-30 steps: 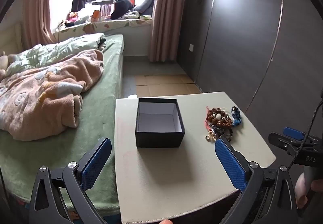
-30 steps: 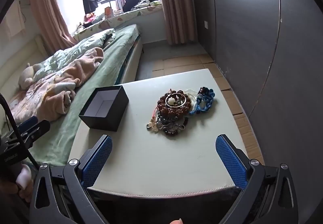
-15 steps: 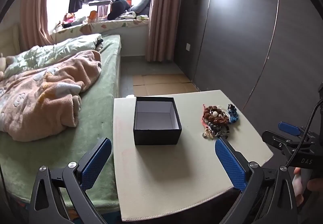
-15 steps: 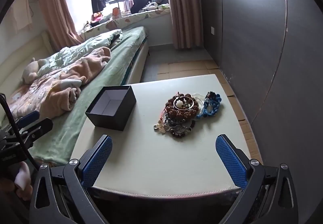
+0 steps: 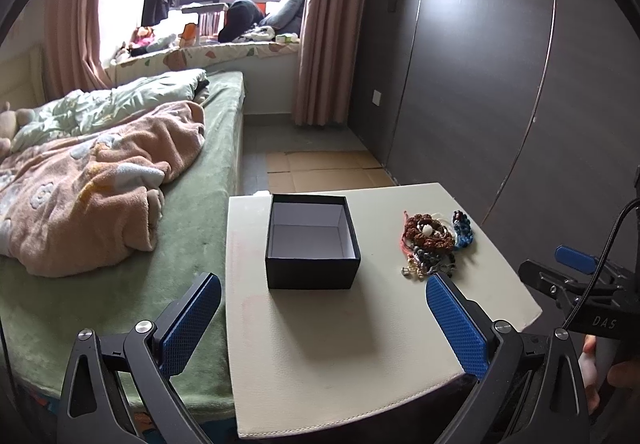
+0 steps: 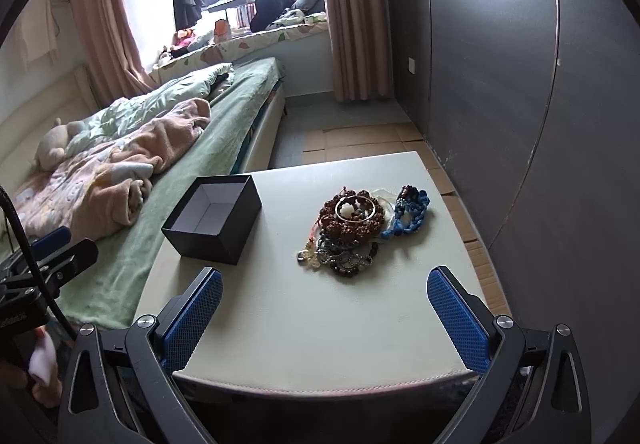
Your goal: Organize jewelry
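Note:
A black open box [image 5: 312, 244] with a white, empty inside stands on the cream table [image 5: 340, 344]; it also shows in the right wrist view [image 6: 214, 222]. A pile of jewelry [image 6: 356, 232] lies to its right: brown bead bracelets, a silver bangle, a blue beaded bracelet [image 6: 410, 211] and dark bead strands. The pile also shows in the left wrist view [image 5: 434, 242]. My left gripper [image 5: 322, 324] is open and empty, held back from the box. My right gripper [image 6: 324, 320] is open and empty, short of the pile.
A bed with a green sheet [image 5: 188, 244] and a peach blanket [image 5: 92, 187] adjoins the table's left side. A dark wardrobe wall [image 5: 500, 103] stands to the right. Cardboard sheets [image 5: 320, 167] lie on the floor beyond the table.
Both grippers have drawn back and risen a little, so the box and jewelry appear smaller and farther. Nothing on the table has moved. Both jaws stayed open.

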Tool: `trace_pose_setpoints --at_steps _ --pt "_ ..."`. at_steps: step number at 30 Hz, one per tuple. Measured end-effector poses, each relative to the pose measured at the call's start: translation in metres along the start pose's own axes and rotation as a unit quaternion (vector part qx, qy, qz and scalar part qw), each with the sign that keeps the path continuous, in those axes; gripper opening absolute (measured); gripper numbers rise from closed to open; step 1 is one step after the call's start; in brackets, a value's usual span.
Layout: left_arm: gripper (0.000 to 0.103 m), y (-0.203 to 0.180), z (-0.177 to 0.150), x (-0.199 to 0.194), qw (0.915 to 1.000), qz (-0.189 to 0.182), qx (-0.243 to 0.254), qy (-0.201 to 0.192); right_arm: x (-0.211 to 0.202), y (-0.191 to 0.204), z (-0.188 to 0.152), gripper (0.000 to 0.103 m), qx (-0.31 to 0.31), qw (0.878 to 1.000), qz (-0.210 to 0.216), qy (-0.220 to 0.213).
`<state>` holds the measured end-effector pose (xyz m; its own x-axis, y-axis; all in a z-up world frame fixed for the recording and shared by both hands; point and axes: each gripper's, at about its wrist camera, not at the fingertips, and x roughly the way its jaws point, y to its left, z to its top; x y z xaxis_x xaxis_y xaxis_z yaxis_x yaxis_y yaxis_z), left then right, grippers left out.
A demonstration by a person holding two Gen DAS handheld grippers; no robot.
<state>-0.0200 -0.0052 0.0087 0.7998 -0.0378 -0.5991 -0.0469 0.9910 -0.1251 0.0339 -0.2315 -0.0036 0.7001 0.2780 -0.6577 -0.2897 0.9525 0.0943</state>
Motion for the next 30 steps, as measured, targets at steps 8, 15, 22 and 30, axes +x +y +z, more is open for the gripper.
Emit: trace_pose_setpoints --at_steps 8,15,22,30 --pt "0.102 0.0014 0.0001 -0.0016 1.0 -0.001 -0.006 -0.007 0.0002 0.0035 -0.0004 0.103 -0.005 1.0 0.012 0.001" --pt "0.102 0.0002 0.0009 -0.0018 1.0 0.002 -0.003 -0.008 0.0007 0.0043 0.0001 0.103 -0.004 1.0 0.009 0.001" --pt "0.102 -0.0008 0.0012 -0.003 0.9999 0.004 -0.005 -0.01 0.0005 0.0065 0.0008 0.103 -0.006 1.0 0.009 0.0" --pt "0.102 -0.0008 0.0018 -0.0035 0.9999 0.005 -0.006 -0.01 0.0001 0.0055 0.0008 0.103 -0.004 1.0 0.009 0.001"
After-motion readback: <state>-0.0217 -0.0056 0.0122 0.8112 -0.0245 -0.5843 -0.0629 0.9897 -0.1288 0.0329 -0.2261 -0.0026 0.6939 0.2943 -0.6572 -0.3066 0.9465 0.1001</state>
